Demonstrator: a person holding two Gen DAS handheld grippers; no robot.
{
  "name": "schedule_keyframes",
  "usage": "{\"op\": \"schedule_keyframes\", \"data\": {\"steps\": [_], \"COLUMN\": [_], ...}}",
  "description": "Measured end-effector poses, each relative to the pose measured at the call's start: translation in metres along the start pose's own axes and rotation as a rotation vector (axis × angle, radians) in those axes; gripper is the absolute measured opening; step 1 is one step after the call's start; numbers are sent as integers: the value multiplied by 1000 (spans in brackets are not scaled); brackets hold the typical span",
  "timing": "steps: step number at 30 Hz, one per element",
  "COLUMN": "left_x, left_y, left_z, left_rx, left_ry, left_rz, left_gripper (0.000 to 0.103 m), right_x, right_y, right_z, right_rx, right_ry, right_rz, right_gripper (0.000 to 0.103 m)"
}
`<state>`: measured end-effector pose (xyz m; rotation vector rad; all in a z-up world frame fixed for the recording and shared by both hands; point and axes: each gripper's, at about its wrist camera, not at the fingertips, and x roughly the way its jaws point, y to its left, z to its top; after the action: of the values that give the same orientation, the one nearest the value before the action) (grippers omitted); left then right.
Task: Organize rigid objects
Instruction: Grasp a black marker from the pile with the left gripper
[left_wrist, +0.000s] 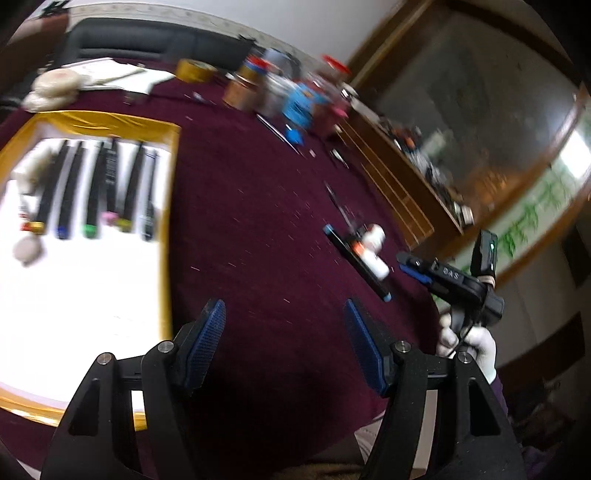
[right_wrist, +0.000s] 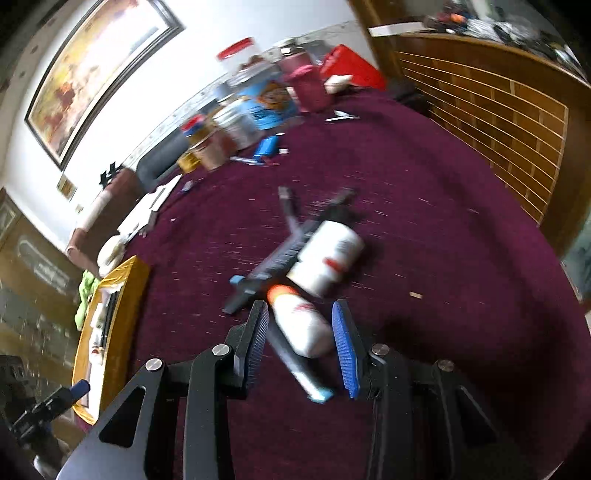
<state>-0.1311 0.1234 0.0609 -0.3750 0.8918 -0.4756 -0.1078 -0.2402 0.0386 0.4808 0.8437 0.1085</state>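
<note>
On my bench, draped in a maroon cloth (left_wrist: 258, 221), I log the following. Left gripper (left_wrist: 284, 339): jaws spread wide, nothing between them, held over bare cloth near the near edge. Right gripper (right_wrist: 301, 341): jaws spread, flanking the small white bottle with an orange band (right_wrist: 301, 325) without clearly touching it; whether the pads make contact I cannot tell through the blur. Just beyond it lies a larger white cylindrical bottle with a red label mark (right_wrist: 328, 258), on its side. Under and beside both bottles lie long dark stick-shaped tools with light-blue end caps (right_wrist: 273, 258), crossed in a loose pile at mid-bench. In the left wrist view the same pile (left_wrist: 364, 254) sits to the right, with the right gripper next to it, held by a white-gloved hand (left_wrist: 476, 343). To the left sits a shallow gold-rimmed tray with a white floor (left_wrist: 166, 206); in it a row of black stick tools with coloured end bands (left_wrist: 96, 188) lies side by side, together with a few pale rounded items too blurred to name. At the far edge stands a cluster of jars, tins and a blue carton (left_wrist: 295, 92), with a roll of brown tape (left_wrist: 194, 70) to their left.
</note>
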Motion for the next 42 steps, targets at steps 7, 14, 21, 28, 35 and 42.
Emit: {"op": "schedule_keyframes", "data": {"steps": [7, 14, 21, 28, 35, 42], "left_x": [27, 35, 56, 104, 172, 141], "left_y": [-24, -29, -39, -77, -106, -86], "left_z": [-6, -4, -3, 7, 18, 20], "left_rx": [24, 27, 71, 195, 330, 296], "left_ry": [72, 82, 118, 91, 152, 143], "left_rz": [28, 74, 107, 167, 224, 189], "left_gripper": [66, 66, 66, 65, 39, 16], "right_x": [26, 45, 22, 6, 1, 7], "right_y": [-8, 40, 16, -21, -24, -17], "right_z": [-11, -41, -28, -20, -17, -10], "right_rx": [13, -175, -120, 9, 21, -12], "right_ry": [70, 164, 92, 33, 28, 37], "right_rz": [81, 275, 281, 193, 169, 139], "right_gripper": [34, 34, 34, 34, 34, 35]}}
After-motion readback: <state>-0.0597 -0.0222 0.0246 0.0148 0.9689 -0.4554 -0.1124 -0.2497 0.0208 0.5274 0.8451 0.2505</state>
